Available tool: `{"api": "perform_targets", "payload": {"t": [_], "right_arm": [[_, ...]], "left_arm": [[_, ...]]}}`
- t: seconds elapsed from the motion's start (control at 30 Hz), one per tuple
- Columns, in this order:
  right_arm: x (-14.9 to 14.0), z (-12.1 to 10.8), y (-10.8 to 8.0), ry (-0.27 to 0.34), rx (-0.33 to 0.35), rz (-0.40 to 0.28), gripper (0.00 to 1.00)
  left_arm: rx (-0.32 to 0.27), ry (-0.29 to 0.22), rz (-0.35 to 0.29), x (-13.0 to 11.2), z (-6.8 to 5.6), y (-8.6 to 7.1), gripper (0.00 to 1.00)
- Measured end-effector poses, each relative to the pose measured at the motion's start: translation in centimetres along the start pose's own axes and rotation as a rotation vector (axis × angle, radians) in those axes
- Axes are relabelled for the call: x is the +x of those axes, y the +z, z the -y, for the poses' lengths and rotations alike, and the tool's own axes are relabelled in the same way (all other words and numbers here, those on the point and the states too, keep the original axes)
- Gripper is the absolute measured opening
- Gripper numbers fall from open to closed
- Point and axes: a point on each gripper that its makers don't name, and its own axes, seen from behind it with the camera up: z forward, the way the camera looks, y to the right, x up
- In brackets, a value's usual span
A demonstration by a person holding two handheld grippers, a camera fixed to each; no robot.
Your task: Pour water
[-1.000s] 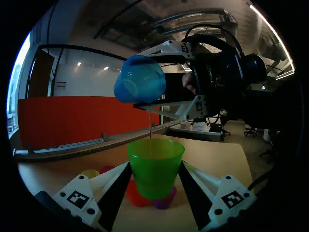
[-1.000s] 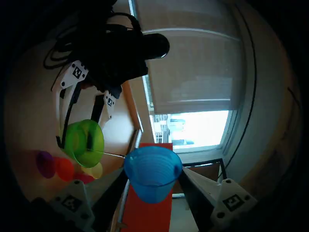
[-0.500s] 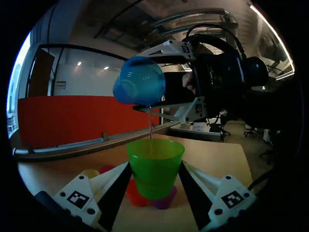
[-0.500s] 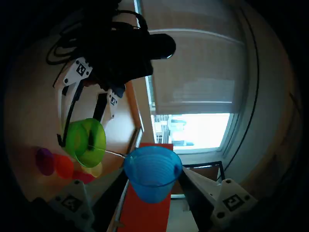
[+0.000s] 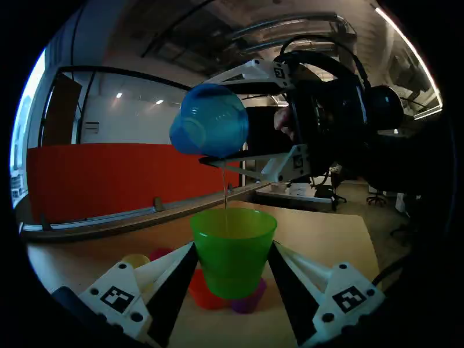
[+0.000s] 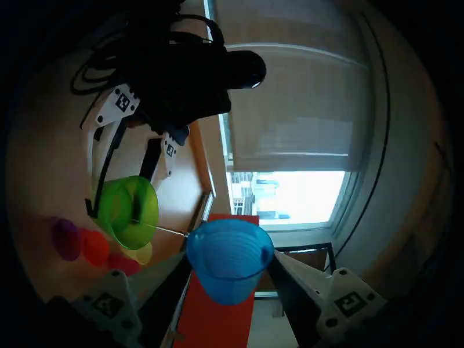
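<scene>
A long orange wall (image 5: 104,177) runs behind a pale wooden table (image 5: 325,232), and in the right gripper view a bright window (image 6: 290,197) sits beyond the table's far edge. The left gripper (image 5: 232,255) is low over the table, its two fingers pressed against opposite sides of an upright green cup (image 5: 234,246), which sits squarely between the fingertips with its open mouth facing up. The right gripper (image 6: 230,261) is clamped on a blue cup (image 6: 229,269), one finger on each side of its ribbed wall. In the left gripper view that gripper reaches in from the right, dark-bodied and trailing cables. It holds the blue cup directly above the green one and well apart from it, tipped over so its mouth faces down and to the left. A thin stream of water (image 5: 224,191) falls from the blue cup's lower lip straight into the green cup's mouth. On the table under and beside the green cup stand smaller cups: an orange cup (image 5: 203,293) and a purple cup (image 5: 252,300) close together below it, and a yellow cup (image 5: 134,260) and a pink cup (image 5: 159,253) farther left, near the left finger.
</scene>
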Motion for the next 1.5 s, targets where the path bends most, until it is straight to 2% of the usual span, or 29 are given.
{"api": "perform_targets", "payload": {"t": [1.5], "right_arm": [[-0.41,-0.44,-0.06,-0.036,-0.009,0.006,0.89]], "left_arm": [[0.004,0.002,-0.002,0.24,0.05,0.04,0.81]]}}
